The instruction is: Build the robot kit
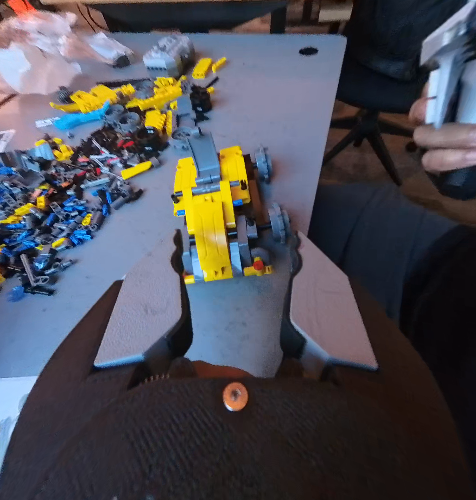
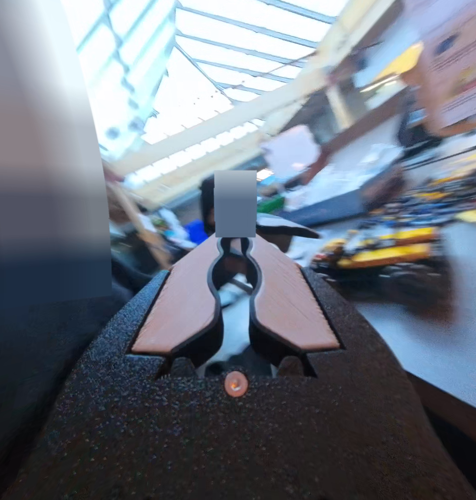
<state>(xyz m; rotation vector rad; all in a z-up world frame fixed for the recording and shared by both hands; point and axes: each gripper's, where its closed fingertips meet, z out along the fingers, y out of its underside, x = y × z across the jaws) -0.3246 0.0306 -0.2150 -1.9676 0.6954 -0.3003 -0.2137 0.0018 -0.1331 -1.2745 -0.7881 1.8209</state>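
Note:
A yellow and grey brick-built vehicle (image 1: 215, 211) with grey wheels stands on the grey table (image 1: 272, 94) near its right edge. My left gripper (image 1: 236, 243) is open, its fingers on either side of the vehicle's near end, low over the table. My right gripper (image 2: 235, 242) is shut with nothing between its tips; it is tilted and points up and away from the table into the room. It also shows in the left wrist view (image 1: 453, 89), held in a hand (image 1: 447, 151) beyond the table's right edge. The vehicle shows blurred in the right wrist view (image 2: 380, 251).
A pile of loose blue, black, yellow and grey bricks (image 1: 50, 205) covers the table's left side, with larger yellow assemblies (image 1: 117, 100) and a grey block (image 1: 169, 55) behind. Clear plastic bags (image 1: 36, 48) lie far left. A black office chair (image 1: 380, 81) stands right of the table. Left tips and right tips are each some 40 centimetres from the grey block (image 1: 169, 55).

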